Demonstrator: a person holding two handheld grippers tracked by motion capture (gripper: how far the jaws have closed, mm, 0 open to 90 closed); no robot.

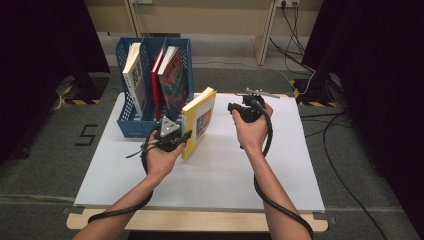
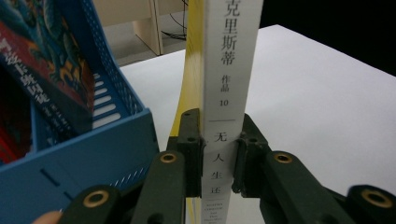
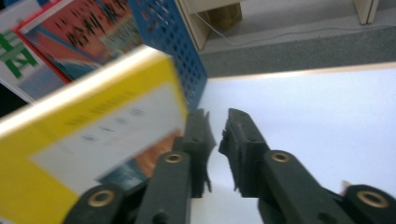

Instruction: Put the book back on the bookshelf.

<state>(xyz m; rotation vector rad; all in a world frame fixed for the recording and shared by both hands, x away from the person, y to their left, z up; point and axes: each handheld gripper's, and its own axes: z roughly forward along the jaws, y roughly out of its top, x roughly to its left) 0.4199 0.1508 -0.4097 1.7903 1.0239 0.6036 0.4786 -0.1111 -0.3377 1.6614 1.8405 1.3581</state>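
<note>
White table (image 1: 225, 175), left claw (image 2: 217, 149) clamped on yellow book (image 1: 199, 120), right claw (image 3: 215, 140) seemingly slightly apart, empty

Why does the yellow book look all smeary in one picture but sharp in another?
In the right gripper view the yellow book is blurred, its cover print unreadable, while the right gripper is crisp. In the left gripper view its white spine is sharp enough to read, clamped in the left gripper. The high view is evenly lit, with dark curtains at the sides.

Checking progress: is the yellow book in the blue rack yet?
Not yet: the yellow book stands upright outside the blue rack, spine clamped by the left gripper.
</note>
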